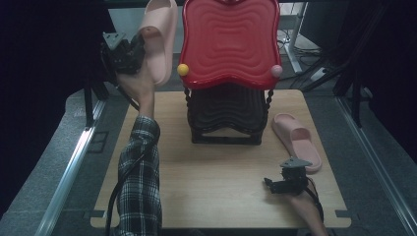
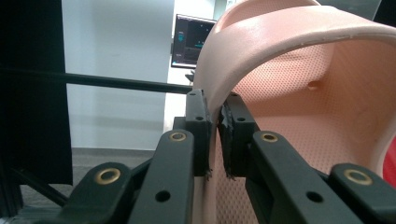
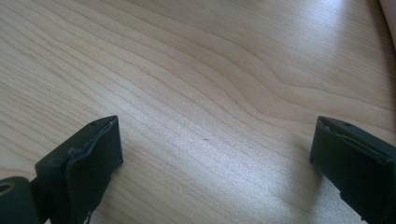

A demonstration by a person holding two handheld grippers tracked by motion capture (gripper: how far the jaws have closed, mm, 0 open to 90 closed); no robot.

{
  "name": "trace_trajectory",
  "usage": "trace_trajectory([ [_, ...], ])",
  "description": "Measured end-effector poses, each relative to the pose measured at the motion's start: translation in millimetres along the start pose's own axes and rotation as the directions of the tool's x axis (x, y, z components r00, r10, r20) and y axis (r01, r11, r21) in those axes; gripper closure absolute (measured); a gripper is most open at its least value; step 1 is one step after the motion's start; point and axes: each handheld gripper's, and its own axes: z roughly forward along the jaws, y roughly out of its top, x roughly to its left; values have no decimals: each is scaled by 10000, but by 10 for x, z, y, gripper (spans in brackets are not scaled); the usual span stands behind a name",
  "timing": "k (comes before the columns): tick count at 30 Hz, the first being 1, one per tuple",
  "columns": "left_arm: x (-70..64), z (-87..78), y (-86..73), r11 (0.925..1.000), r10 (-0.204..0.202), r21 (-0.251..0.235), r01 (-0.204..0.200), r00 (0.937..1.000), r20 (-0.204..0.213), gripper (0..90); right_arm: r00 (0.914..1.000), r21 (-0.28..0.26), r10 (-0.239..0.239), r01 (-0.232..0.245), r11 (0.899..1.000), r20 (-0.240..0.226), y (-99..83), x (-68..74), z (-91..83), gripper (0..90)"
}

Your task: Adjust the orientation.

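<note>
Upper left, the left gripper (image 1: 129,53) pinches a pink slipper's (image 1: 160,37) strap in its jaws, while the right gripper (image 3: 210,163), jaws spread, hovers over the counter (image 1: 221,172).

We see the left gripper (image 1: 129,53) raised above the table's far left corner, gripping a pink slipper (image 1: 160,37) beside a red tiered rack (image 1: 228,39). The right gripper (image 1: 290,181) rests low on the wooden table (image 1: 221,187), a second pink slipper (image 1: 297,141) just beyond it.
</note>
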Motion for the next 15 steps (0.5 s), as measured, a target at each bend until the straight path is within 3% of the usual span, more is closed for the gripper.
trace_trajectory([
  [11,-275,214,211,9999,-9,-116,11,9998,196,826,10000,15,3,-3,10000,-2,1,-1,-2,23],
  [15,-363,288,251,9996,-208,-161,216,9987,471,825,10000,19,-17,17,10000,4,0,-2,-1,23],
])
